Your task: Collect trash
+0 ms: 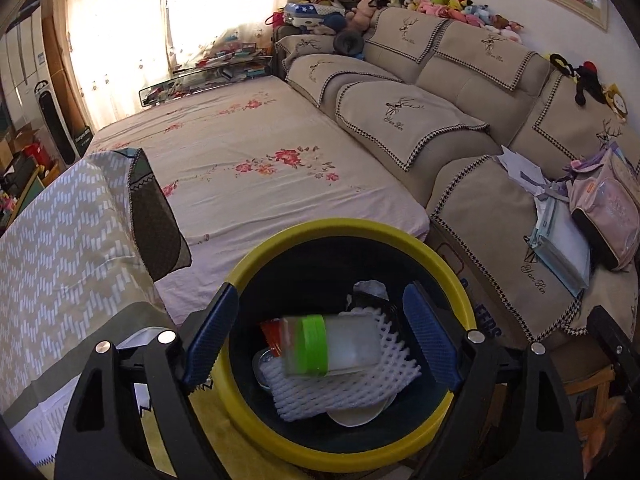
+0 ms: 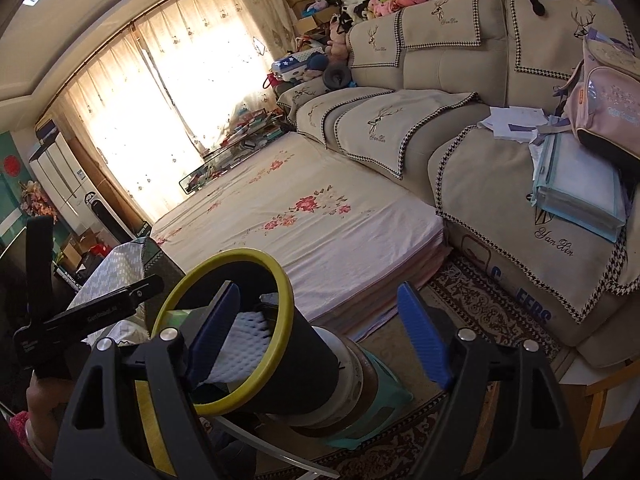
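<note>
A black trash bin with a yellow rim (image 1: 448, 276) stands right below my left gripper (image 1: 320, 340), which is open and empty above the bin's mouth. Inside lie a clear plastic bottle with a green band (image 1: 332, 346), white foam fruit netting (image 1: 344, 388), a red wrapper (image 1: 272, 334) and a white lid (image 1: 356, 414). In the right wrist view the same bin (image 2: 280, 292) is at lower left with the white netting (image 2: 244, 340) showing inside. My right gripper (image 2: 320, 336) is open and empty beside the bin, over the carpet.
A low bed with a floral sheet (image 1: 248, 168) lies behind the bin. A beige sofa (image 2: 440, 128) carries papers, a folder (image 2: 576, 188) and a pink backpack (image 2: 608, 104). A patterned cushion (image 1: 60, 248) is at left. The bin rests on a teal stool (image 2: 380, 404) over a patterned carpet.
</note>
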A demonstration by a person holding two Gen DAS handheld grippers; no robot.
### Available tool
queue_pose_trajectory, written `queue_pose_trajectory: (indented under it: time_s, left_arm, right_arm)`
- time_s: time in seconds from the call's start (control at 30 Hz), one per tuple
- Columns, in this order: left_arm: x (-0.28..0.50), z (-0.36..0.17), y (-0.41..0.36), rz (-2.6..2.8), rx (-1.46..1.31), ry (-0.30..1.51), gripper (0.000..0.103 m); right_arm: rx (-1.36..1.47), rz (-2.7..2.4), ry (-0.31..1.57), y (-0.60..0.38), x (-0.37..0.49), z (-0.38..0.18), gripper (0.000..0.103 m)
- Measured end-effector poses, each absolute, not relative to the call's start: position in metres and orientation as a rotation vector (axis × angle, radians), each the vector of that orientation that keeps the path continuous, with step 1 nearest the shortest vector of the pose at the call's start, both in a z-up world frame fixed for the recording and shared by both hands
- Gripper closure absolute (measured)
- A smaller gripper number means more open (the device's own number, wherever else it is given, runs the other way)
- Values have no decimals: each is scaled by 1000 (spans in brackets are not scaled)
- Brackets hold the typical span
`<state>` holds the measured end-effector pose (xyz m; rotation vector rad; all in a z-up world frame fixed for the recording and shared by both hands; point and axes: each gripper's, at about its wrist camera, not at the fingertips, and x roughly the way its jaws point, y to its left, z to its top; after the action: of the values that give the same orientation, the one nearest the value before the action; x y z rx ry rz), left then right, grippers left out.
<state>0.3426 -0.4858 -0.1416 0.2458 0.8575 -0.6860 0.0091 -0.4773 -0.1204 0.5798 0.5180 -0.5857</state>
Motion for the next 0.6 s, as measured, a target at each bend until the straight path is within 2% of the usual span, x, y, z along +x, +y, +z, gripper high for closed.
queue_pose_trajectory:
  time_s: [0.17,0.23,0.33,0.6]
  left_arm:
    - [324,-104,-434,-687,161,785,18]
    - [307,-87,-405,-679,146,729,9]
    - [280,-65,-357,-653,129,667,5]
    - [217,-45,-208,-485,35,620,5]
  right_arm:
    - [546,-539,523,-460,16,-111,25]
    - [528,-512,526,-449,21,-108,24]
    - [489,-464,539,-430,29,-103,23]
    - [376,-305,574,-363,48,-86,21]
